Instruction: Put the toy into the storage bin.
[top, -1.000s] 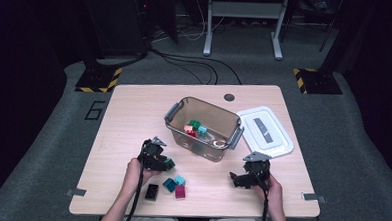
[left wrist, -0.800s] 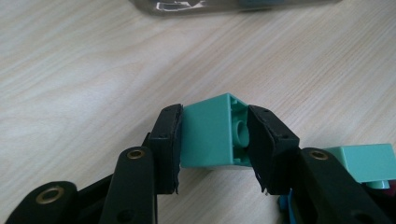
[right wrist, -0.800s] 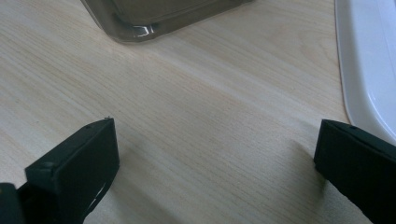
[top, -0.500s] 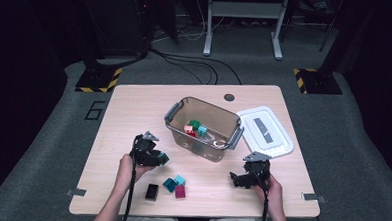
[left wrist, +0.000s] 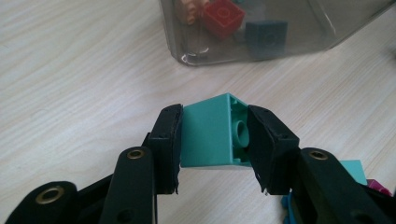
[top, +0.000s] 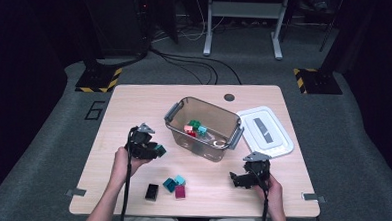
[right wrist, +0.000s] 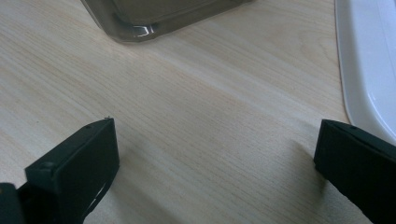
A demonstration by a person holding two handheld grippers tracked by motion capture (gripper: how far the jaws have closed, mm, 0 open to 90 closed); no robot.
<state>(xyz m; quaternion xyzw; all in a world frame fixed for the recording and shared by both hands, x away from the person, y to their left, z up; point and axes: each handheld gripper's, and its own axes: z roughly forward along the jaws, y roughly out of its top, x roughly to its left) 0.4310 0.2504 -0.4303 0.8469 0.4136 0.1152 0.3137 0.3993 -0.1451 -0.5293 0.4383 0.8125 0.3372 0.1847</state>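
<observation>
- Left gripper (left wrist: 214,140) clamped on a teal toy brick (left wrist: 212,133), pads flat against two opposite side faces, jaws narrowed to the brick's width
- Brick tilted in the grip, hollow underside with its round tube turned toward the right-hand pad (left wrist: 268,140); smooth face toward the camera
- Brick clear of the tabletop, held in the air above bare wood; seen from the high view as a teal spot at the gripper tip (top: 159,150)
- Key relation: clear plastic bin (top: 203,128) lies ahead of the jaws and, in the high view, to the right and farther from the person; near bin wall (left wrist: 261,51) just beyond the brick in the left gripper view
- Left hand (top: 126,162) is the nearer one to the loose pile and the one carrying; likely next move is up over the rim, then release inside
- Rim stands above brick level by the look of it, so more lift probably needed before crossing
- Already in the bin: red brick (left wrist: 223,17), dark teal brick (left wrist: 266,38), pale pink brick (left wrist: 187,9)
- Loose on the table (top: 134,103) near the person: black brick (top: 152,191), teal pair (top: 173,182), magenta brick (top: 180,191)
- Right gripper (top: 241,178) low over bare wood, jaws spread wide, nothing between them; bin corner (right wrist: 135,30) ahead of it, white lid (right wrist: 369,65) at its right edge
- Lid lies flat beside the bin, on its right in the high view (top: 263,131)
</observation>
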